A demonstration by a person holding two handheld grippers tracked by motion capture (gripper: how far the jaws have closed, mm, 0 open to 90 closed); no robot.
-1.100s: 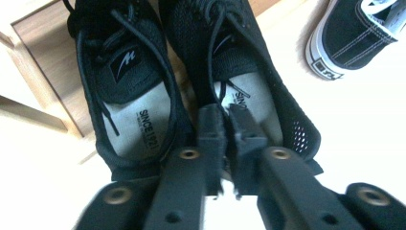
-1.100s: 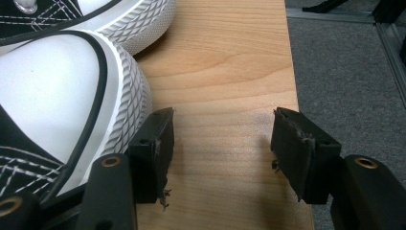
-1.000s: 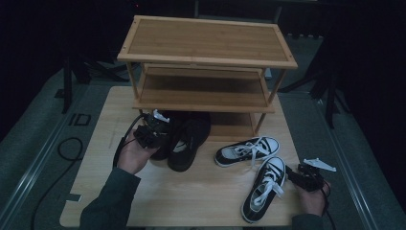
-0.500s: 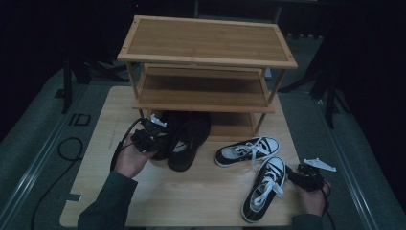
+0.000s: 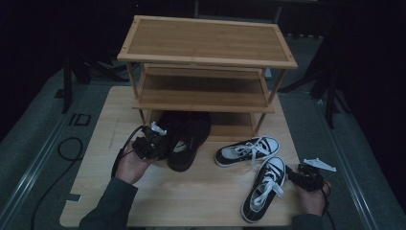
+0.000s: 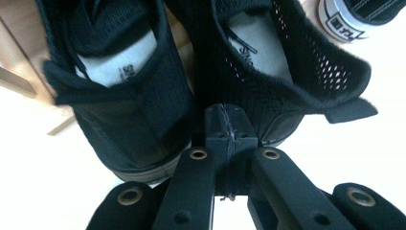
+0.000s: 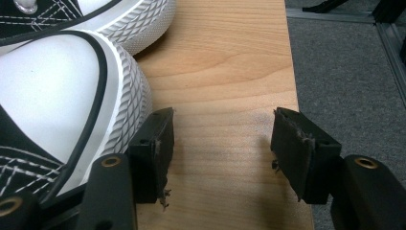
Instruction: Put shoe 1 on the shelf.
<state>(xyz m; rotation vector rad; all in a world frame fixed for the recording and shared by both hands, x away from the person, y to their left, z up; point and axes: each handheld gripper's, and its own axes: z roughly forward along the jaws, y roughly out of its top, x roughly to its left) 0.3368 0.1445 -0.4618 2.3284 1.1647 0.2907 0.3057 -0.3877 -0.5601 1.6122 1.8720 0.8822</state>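
Left tool (image 5: 154,139): at the heels of the pair of black mesh shoes, which stand on the counter (image 5: 201,191) in front of the rack's lowest level. In the left gripper view the left tool's jaws are clenched pad against pad, tips (image 6: 225,125) sitting in the gap between the two heels; whether any fabric is pinched between them cannot be told.

Black shoe, left of pair (image 6: 119,96): heel toward the tool, white insole visible.

Black shoe, right of pair (image 6: 282,72): heel toward the tool, mesh side wall and pull tab visible. In the high view the pair (image 5: 184,136) points toward the rack, toes under its lowest shelf.

Right tool (image 5: 300,176): low over the counter's right front part, jaws released and standing apart over bare wood (image 7: 220,153), grasping nothing. Its left jaw lies just beside the white toe cap of the nearer sneaker (image 7: 52,96).

Sneakers, black and white, two: one (image 5: 263,189) lying lengthwise near the right tool, the other (image 5: 246,151) crosswise just beyond it.

Shoe rack (image 5: 206,57): wooden, three levels, at the counter's far side.
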